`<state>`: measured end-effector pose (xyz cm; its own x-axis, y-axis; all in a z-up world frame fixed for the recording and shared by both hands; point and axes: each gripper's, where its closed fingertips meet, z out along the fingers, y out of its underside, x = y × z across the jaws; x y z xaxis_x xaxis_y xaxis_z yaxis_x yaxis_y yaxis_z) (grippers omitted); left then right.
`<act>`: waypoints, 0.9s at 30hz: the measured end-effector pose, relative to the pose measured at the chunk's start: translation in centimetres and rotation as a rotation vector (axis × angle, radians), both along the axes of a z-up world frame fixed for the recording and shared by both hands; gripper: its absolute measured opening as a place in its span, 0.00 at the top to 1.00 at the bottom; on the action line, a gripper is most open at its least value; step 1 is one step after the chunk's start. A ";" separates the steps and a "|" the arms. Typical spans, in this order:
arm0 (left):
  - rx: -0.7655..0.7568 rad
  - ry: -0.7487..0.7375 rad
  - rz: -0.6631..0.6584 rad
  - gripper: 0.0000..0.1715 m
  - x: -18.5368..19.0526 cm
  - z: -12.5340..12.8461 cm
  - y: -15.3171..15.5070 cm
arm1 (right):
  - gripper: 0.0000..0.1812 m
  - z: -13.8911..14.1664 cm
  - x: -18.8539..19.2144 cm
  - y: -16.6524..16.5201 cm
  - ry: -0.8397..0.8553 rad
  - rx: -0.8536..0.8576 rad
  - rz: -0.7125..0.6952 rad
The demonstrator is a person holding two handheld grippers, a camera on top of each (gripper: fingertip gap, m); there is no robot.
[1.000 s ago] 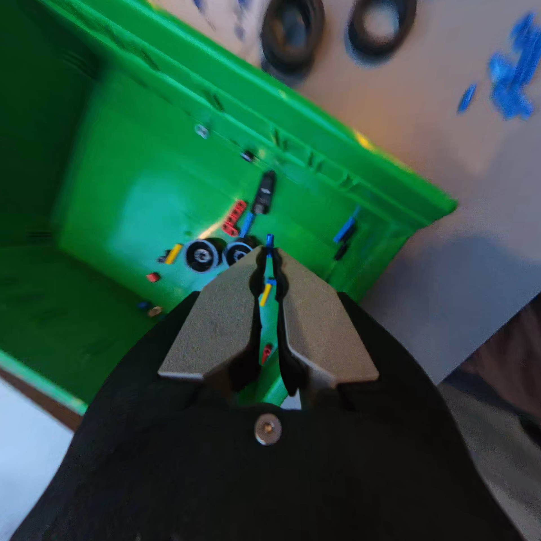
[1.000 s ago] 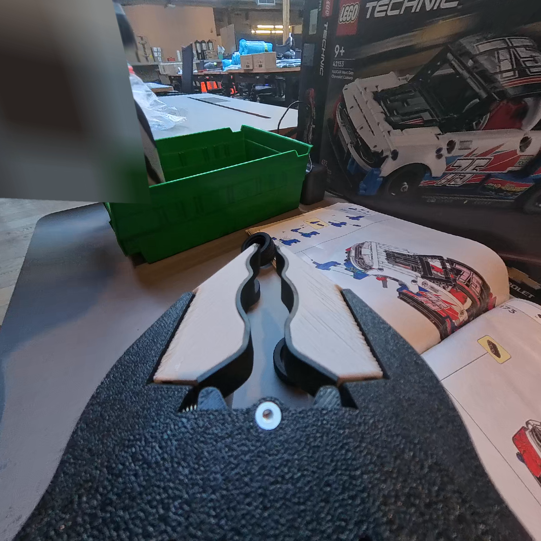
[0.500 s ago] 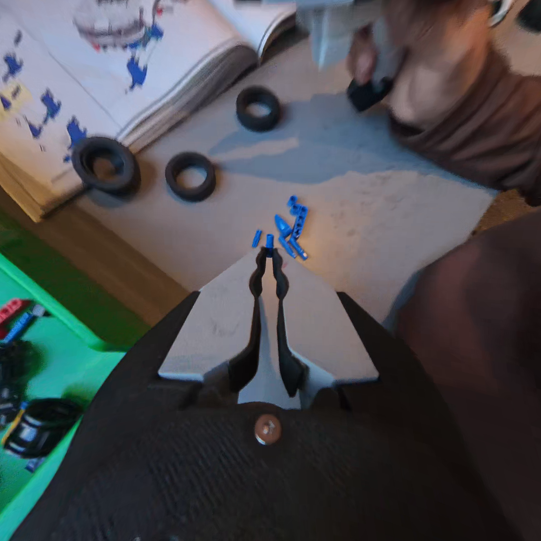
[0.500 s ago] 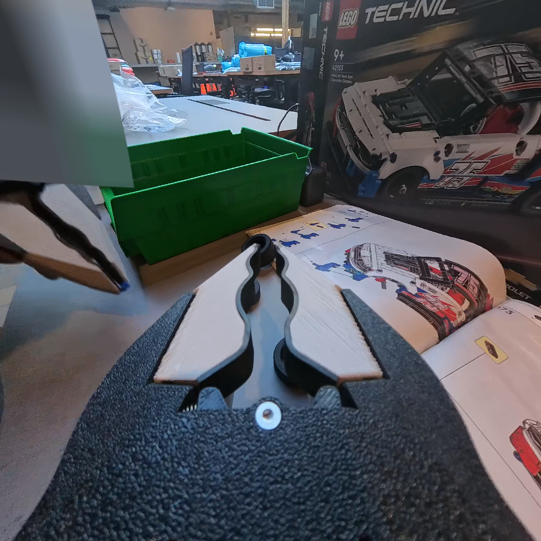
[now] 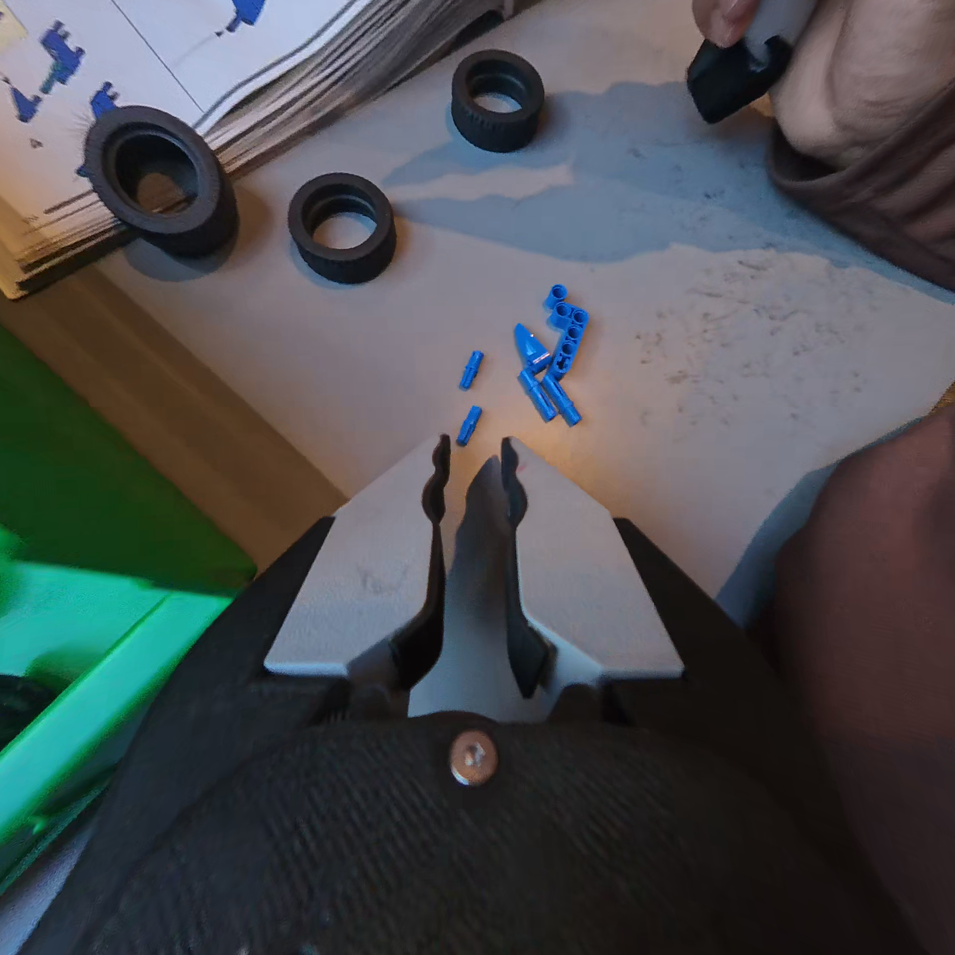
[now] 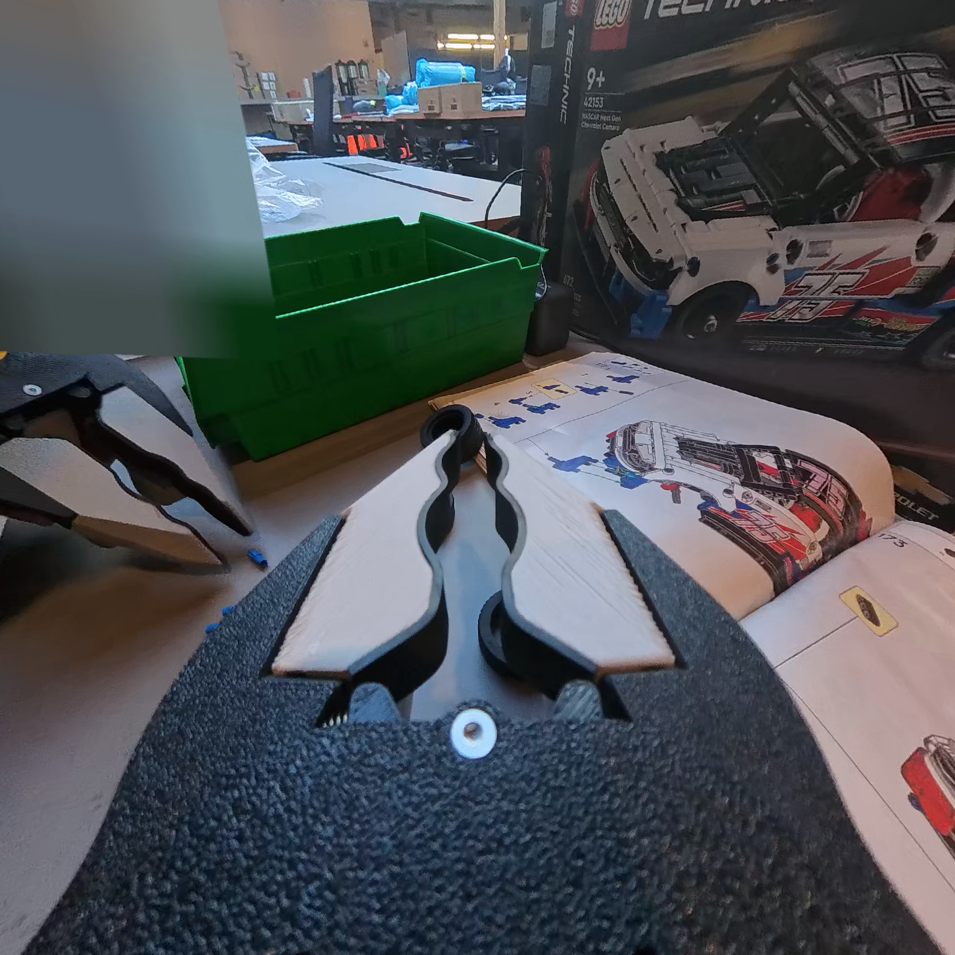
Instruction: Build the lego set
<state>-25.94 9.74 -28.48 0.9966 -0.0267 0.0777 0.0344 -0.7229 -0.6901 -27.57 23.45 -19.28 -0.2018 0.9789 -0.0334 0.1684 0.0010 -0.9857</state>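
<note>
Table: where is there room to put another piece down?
The table is bare right of the blue pieces, up to the sleeve. Another bare strip lies between the tires and the bin. It is crowded at the blue pieces ahead of the open left gripper and by the booklet.

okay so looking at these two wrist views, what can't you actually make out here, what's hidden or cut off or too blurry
- Green bin: left wrist view, contents blurred and cut by the left edge; right wrist view, its wall hides the inside.
- Third tire: right wrist view, mostly behind the right gripper.
- Blue pieces: right wrist view, too small to tell apart.
- Instruction book: left wrist view, cut by the top edge.
- Person: right wrist view, under a blurred patch.
</note>
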 end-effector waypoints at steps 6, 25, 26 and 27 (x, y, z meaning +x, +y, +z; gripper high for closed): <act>0.096 -0.019 0.019 0.88 0.1 0.9 -2.1 | 0.95 -0.2 0.0 0.0 -0.004 0.002 -0.002; 0.076 0.349 0.278 0.88 -24.7 11.9 -9.4 | 0.96 -2.0 -1.3 1.0 -0.063 0.021 -0.049; 0.035 0.369 0.282 0.88 -25.9 11.4 -9.2 | 0.96 -2.0 -1.3 1.0 -0.064 0.025 -0.050; 0.008 0.362 0.278 0.87 -26.6 10.8 -9.0 | 0.96 -2.0 -1.3 1.0 -0.064 0.028 -0.051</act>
<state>-52.53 0.75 -17.67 0.9292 0.2461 -0.2759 -0.0181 -0.7152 -0.6987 -28.87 24.45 -21.25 -0.1498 0.9886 -0.0174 0.2312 0.0179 -0.9727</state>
